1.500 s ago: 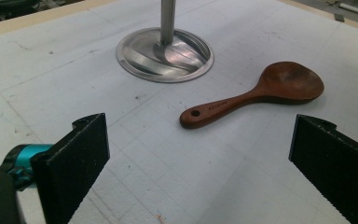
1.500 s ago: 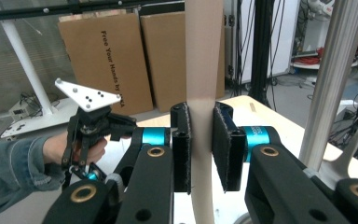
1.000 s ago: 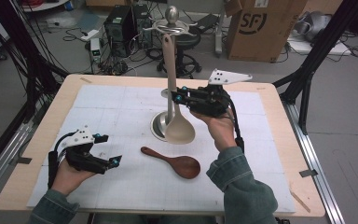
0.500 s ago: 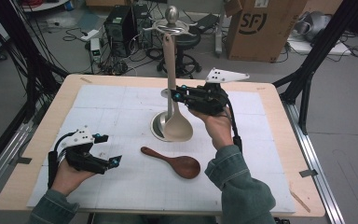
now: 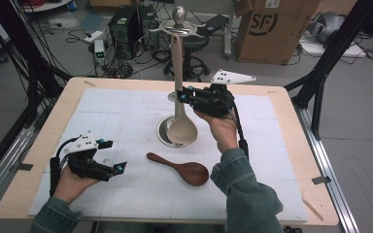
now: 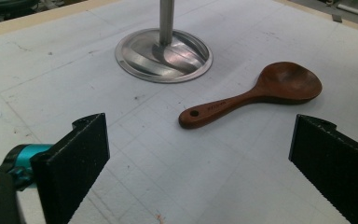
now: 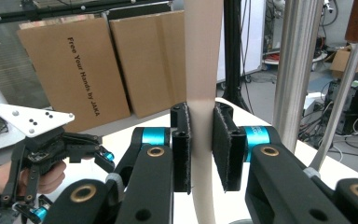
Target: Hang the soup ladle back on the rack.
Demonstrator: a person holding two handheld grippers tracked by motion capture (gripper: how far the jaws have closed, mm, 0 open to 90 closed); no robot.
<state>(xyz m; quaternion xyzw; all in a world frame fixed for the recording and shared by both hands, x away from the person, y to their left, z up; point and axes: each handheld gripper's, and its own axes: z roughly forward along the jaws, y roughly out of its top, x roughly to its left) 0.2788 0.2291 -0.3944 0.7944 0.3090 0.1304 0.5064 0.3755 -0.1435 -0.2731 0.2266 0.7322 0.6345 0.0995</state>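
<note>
Little has shifted since the earlier frames: my right gripper [image 5: 188,98] stays clamped on the handle of the pale beige plastic ladle [image 5: 180,127], upright against the steel stand [image 5: 177,53] at mid-table, its bowl over the round base [image 6: 163,53]. My left gripper [image 5: 112,162] rests near left, jaws apart. Its own view reveals printed lettering on the dark brown wooden rice spoon [image 6: 261,92].

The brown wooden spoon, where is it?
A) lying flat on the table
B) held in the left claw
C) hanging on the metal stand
A: the brown wooden spoon lies flat on the white table, apart from the open left claw.
</note>
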